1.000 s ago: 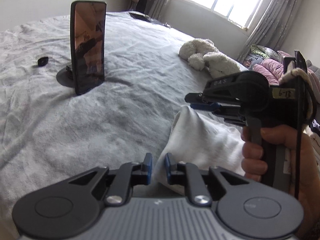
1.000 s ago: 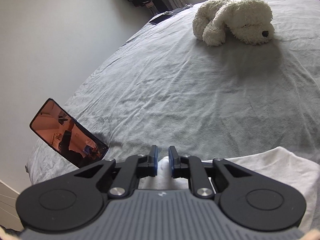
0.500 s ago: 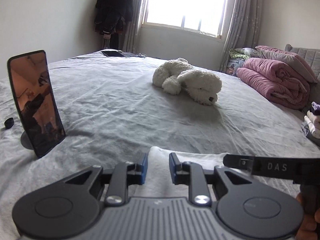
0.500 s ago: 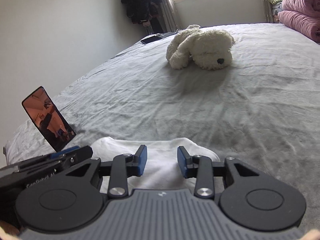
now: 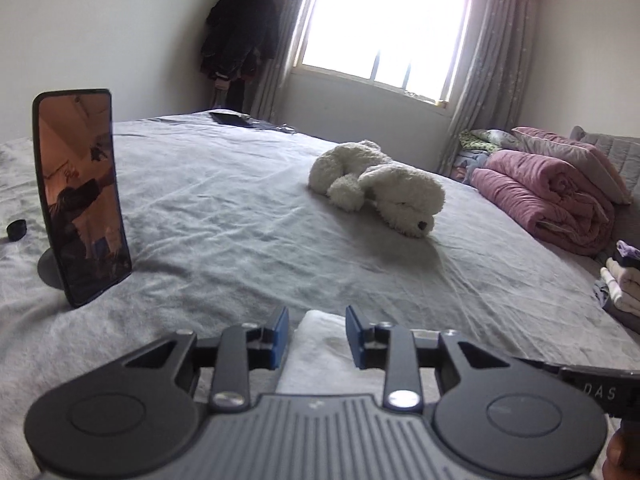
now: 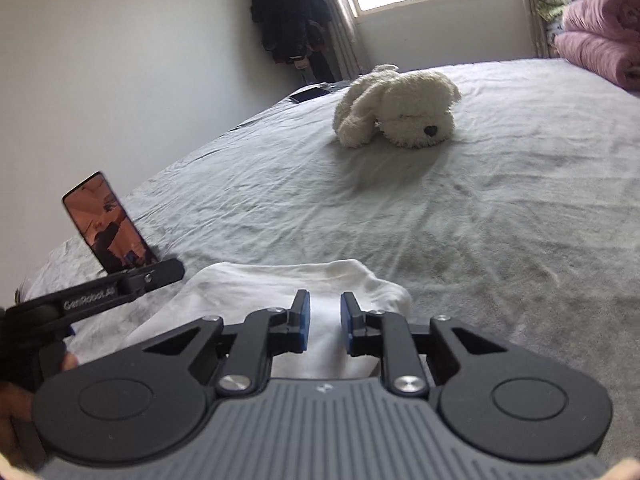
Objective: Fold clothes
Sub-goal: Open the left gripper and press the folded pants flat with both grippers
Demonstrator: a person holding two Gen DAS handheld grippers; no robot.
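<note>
The left tongs (image 5: 316, 338) gape above a white garment (image 5: 320, 348) (phone (image 5: 80, 196) propped left).

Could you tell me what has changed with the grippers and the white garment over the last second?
Both grippers let go: the left gripper and right gripper, shut on the white garment a second ago, now stand open above it. The garment, lifted before, lies flat on the grey bedsheet. The plush dog and propped phone stayed put.

left gripper (image 5: 315, 335) and right gripper (image 6: 324, 321) both have jaws apart, side by side, probably holding nothing
</note>
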